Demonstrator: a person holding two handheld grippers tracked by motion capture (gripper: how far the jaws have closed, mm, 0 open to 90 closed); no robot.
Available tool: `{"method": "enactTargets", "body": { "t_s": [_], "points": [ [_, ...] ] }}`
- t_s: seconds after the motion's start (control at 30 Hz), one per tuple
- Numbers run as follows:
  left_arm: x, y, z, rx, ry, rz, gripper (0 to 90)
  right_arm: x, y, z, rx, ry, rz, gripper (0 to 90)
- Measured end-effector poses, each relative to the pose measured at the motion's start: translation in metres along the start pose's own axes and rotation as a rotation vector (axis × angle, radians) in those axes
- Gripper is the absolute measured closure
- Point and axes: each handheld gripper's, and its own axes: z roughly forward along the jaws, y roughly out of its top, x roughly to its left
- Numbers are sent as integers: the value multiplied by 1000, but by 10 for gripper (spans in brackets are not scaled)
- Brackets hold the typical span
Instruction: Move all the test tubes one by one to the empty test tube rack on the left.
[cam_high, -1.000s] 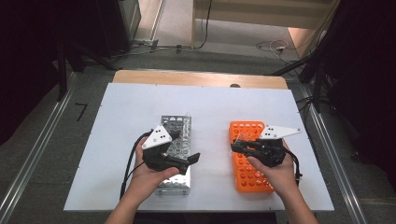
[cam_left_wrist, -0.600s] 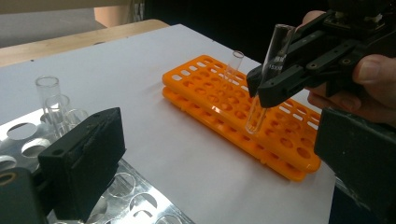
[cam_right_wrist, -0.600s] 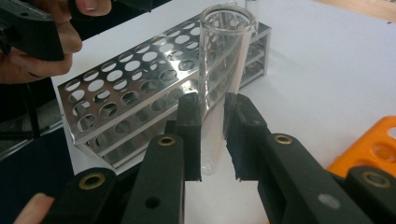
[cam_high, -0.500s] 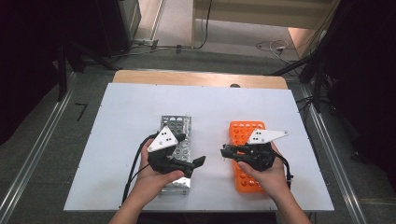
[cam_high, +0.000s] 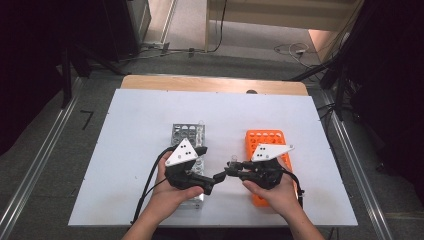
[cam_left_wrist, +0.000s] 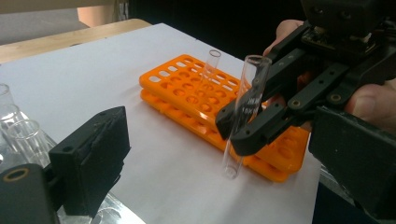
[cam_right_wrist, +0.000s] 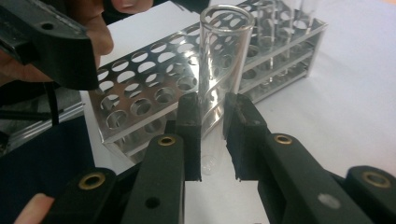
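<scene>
Between the metal rack (cam_high: 189, 137) and orange rack (cam_high: 267, 150), right tongs (cam_right_wrist: 212, 135) pinch an upright glass tube (cam_right_wrist: 219, 70) over bare table; left tongs (cam_high: 212, 180) spread.

Cables (cam_high: 292, 50) on floor (cam_high: 240, 35) behind white table (cam_high: 145, 115).

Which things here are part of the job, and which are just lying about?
In the job:
- glass tube, clamped upright in the right gripper
- left gripper, jaws apart beside it
- metal rack
- orange rack, one tube standing in it

Lying about:
- cables on the floor beyond the table
</scene>
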Motion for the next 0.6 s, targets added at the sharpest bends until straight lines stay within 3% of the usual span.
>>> {"method": "enactTargets", "body": {
  "t_s": [0.13,0.27,0.6],
  "points": [
    [-2,0,1,-8,-26,-1,125,5,0,6,15,8,-12,737],
    [-5,0,2,-21,-60,1,267,9,1,11,23,18,-30,737],
    [-9,-1,6,-11,-75,6,573,19,2,18,39,33,-55,737]
  ]
}}
